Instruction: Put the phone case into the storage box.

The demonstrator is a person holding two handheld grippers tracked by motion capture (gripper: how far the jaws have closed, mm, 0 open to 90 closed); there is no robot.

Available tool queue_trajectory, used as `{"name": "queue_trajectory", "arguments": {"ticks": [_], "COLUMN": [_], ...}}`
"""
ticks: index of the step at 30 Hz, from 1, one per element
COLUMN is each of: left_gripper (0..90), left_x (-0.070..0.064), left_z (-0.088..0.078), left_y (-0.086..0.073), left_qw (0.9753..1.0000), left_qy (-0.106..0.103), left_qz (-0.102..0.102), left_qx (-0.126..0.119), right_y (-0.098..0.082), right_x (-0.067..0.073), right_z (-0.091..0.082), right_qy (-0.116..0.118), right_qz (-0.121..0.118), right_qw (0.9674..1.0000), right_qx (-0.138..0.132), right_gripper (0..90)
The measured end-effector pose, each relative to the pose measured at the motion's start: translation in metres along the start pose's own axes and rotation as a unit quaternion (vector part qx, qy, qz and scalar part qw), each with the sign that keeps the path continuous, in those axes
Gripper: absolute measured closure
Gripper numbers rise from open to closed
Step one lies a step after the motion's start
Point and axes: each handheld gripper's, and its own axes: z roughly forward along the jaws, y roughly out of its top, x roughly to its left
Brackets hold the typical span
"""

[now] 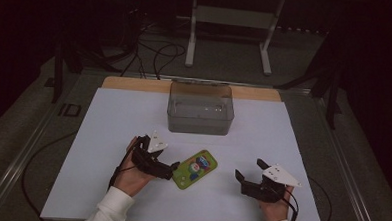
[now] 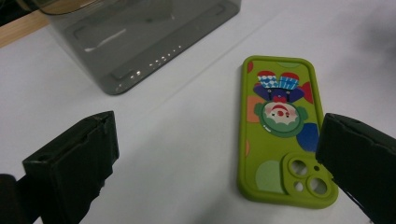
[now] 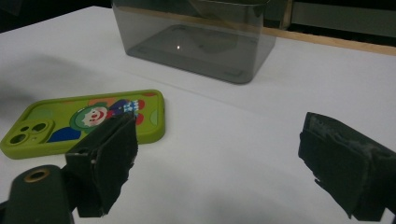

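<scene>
- The green rubbery phone case with a clown print [image 1: 195, 169] is found lying flat, printed back up, on the white worktop [image 1: 108, 136], between the two tools and in front of the bin.
- The left tool [image 1: 173, 169] is seen spread, its tips at the camera end of the case; nothing is gripped.
- The right tool [image 1: 249, 174] is likewise spread and empty, well apart from the case.
- The step in hand is judged to be the approach for pick-up; closing across the case's edges is called for next.
- The smoky translucent plastic bin [image 1: 200, 108] is observed upright and empty.
</scene>
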Motion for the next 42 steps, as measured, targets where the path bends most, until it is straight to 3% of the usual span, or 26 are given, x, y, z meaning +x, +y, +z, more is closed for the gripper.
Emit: {"name": "queue_trajectory", "arguments": {"ticks": [14,25,42], "left_gripper": [0.0,0.0,0.3], "left_x": [-0.014,-0.021,-0.035], "left_z": [0.019,0.034,0.059], "left_y": [0.014,0.020,0.027], "left_qw": [0.9994,0.9984,0.9943], "left_qy": [-0.017,-0.034,-0.047], "left_qz": [0.022,0.026,0.035], "left_qx": [0.022,0.038,0.088], "right_y": [0.000,0.000,0.000], "right_x": [0.000,0.000,0.000], "right_z": [0.001,0.001,0.000], "right_qy": [0.003,0.004,0.003], "right_qz": [0.002,0.002,0.004], "right_qw": [1.0000,1.0000,1.0000], "right_qx": [0.002,0.002,0.003], "right_gripper": [11.8,11.8,11.9]}}
